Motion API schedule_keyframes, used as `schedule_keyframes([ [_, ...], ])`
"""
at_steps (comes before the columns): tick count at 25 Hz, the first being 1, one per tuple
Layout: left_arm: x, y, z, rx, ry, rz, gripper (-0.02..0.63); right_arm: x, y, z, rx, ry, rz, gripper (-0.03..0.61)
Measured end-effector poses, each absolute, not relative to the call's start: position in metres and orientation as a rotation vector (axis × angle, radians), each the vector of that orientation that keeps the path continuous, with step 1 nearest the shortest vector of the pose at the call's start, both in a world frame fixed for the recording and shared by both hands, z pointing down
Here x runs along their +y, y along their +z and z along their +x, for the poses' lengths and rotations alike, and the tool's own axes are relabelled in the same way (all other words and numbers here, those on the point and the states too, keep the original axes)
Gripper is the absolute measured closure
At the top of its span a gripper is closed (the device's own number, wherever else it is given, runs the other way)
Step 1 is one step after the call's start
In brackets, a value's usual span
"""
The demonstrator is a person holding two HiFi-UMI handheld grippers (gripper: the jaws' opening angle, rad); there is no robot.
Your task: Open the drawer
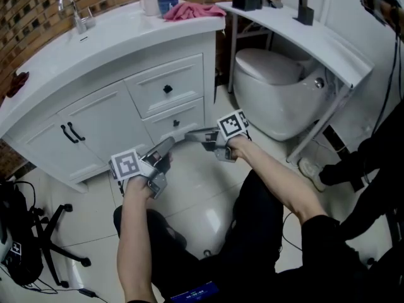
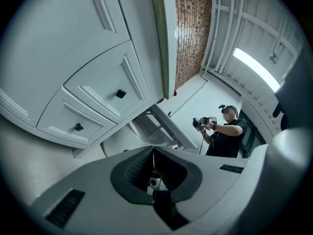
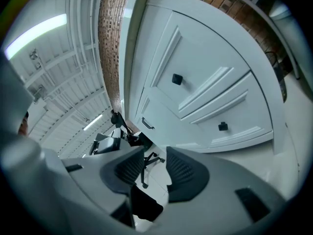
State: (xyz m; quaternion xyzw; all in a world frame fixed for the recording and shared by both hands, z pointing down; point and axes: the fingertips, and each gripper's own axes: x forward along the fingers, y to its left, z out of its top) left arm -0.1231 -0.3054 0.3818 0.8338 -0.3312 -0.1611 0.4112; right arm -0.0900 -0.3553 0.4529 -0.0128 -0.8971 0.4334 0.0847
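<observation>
The white vanity [image 1: 101,49] has two shut drawers on its right side. In the head view the upper drawer [image 1: 180,74] has a black knob [image 1: 167,89], and the lower drawer [image 1: 165,128] has one too [image 1: 176,123]. My left gripper [image 1: 168,143] is low in front of the lower drawer and is not touching it; in the left gripper view its pads [image 2: 153,153] meet with nothing between them. My right gripper [image 1: 189,134] is just right of it, by the lower drawer's corner. Its jaws [image 3: 154,166] stand slightly apart and empty, below the lower knob [image 3: 223,126].
Left of the drawers are two cabinet doors with black handles [image 1: 72,132]. A toilet [image 1: 278,93] stands to the right under a white shelf [image 1: 315,40]. A pink cloth [image 1: 189,10] and cups lie on the countertop. Another person [image 1: 372,163] stands at the right; a black chair base [image 1: 44,232] is at the left.
</observation>
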Motion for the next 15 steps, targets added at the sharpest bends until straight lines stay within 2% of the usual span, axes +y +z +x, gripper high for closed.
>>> schedule_keyframes([
  [2,-0.311,0.387,-0.127,-0.843,-0.381,2.106,0.623,-0.362,0.457,-0.094,-2.685,1.242,-0.06,0.407],
  [5,-0.319,0.394,-0.13,-0.826,-0.398,2.07,0.623,-0.362,0.468,-0.097,-2.592,1.436,-0.066,0.407],
  [15,-0.333,0.404,-0.146,-0.839,-0.449,1.969,0.623,-0.404,0.507,-0.109,-2.554,1.293,0.003,0.383],
])
